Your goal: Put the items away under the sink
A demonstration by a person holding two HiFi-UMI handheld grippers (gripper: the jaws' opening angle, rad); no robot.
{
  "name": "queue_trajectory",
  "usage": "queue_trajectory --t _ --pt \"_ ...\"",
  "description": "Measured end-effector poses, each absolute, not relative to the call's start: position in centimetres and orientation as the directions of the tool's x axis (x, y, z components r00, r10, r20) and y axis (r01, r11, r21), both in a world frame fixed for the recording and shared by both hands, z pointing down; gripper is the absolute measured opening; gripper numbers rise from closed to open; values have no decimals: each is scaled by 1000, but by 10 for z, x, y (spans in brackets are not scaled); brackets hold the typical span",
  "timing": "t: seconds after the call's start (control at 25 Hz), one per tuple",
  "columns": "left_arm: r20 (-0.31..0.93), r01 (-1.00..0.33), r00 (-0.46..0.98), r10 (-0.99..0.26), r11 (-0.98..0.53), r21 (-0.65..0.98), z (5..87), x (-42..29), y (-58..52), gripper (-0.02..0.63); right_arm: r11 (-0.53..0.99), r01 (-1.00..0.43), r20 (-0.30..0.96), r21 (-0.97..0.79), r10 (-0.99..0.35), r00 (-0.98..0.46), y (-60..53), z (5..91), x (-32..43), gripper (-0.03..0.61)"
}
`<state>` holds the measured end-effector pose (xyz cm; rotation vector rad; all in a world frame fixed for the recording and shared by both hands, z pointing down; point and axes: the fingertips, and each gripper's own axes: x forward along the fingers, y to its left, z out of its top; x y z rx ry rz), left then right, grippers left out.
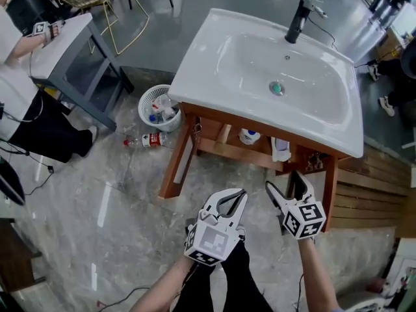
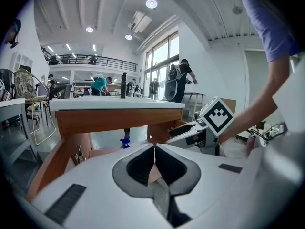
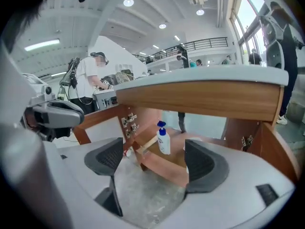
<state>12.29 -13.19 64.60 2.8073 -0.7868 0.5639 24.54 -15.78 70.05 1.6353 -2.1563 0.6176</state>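
A white sink [image 1: 214,64] rests on a wooden stand [image 1: 179,158] with a low shelf under it. On that shelf stand a white pump bottle with a blue top [image 1: 249,136] [image 3: 163,140] and a white item [image 1: 281,149]. My left gripper [image 1: 242,192] [image 2: 154,148] is shut with nothing between its jaws, held in front of the stand. To its right, my right gripper [image 1: 284,181] [image 3: 155,161] is open and empty, pointing at the shelf and the pump bottle. Both grippers are clear of the stand.
A white waste basket [image 1: 148,103] with bottles in it sits left of the stand, and a plastic bottle [image 1: 148,140] lies on the floor beside it. A grey table [image 1: 71,57] and a seated person are at far left. Wooden slats [image 1: 370,194] lie at right.
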Motion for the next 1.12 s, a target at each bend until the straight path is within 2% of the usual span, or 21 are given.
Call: queue_trajectory --t 0.4,0.72,1.0,1.08,1.12 --pt "390 -554 780 -489 -830 67 571 87 -103 18 247 -952 470 -179 -829 -303 -114 600 198 414" --pt "355 -603 763 -539 -793 92 505 60 -86 18 326 -938 469 -121 -814 -343 -71 519 167 413" --pt "373 -629 746 -551 -768 124 480 25 -57 18 299 -939 416 -168 -843 -343 -44 475 143 408" --pt "375 -637 740 -558 -760 124 470 17 -51 18 303 -939 396 -164 -852 -343 -39 460 138 388" --pt "376 -640 737 -562 -758 122 465 13 -48 18 292 -943 380 -161 -863 -333 -37 452 137 333"
